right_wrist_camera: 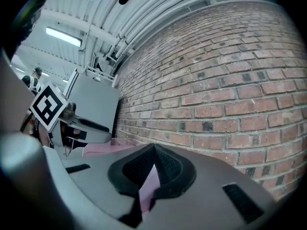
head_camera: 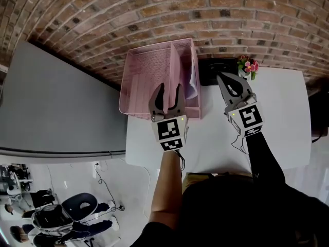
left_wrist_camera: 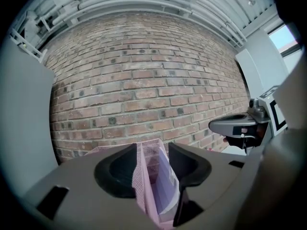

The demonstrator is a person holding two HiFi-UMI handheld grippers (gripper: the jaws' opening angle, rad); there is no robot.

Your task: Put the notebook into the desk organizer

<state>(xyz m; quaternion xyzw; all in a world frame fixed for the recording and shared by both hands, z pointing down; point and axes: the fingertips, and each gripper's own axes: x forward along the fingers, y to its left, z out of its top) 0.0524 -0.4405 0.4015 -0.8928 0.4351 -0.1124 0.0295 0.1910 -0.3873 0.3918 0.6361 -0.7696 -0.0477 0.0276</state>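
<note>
A pink mesh desk organizer (head_camera: 146, 73) stands at the back left of the white table (head_camera: 280, 122), against the brick wall. A lavender notebook (head_camera: 191, 86) stands upright in its narrow right compartment. My left gripper (head_camera: 169, 88) hovers over the organizer's near side, open. In the left gripper view (left_wrist_camera: 152, 150) the mesh divider (left_wrist_camera: 140, 176) and the notebook (left_wrist_camera: 168, 186) show between the spread jaws, with a gap to the right pad. My right gripper (head_camera: 220, 76) is to the right of the organizer, its tips meeting (right_wrist_camera: 154, 147), shut and holding nothing that I can make out.
A black object (head_camera: 216, 68) and a small pot of pink flowers (head_camera: 248, 65) sit at the table's back edge, right of the organizer. A grey panel (head_camera: 56, 102) lies left of the table. The brick wall (left_wrist_camera: 144, 80) is close behind.
</note>
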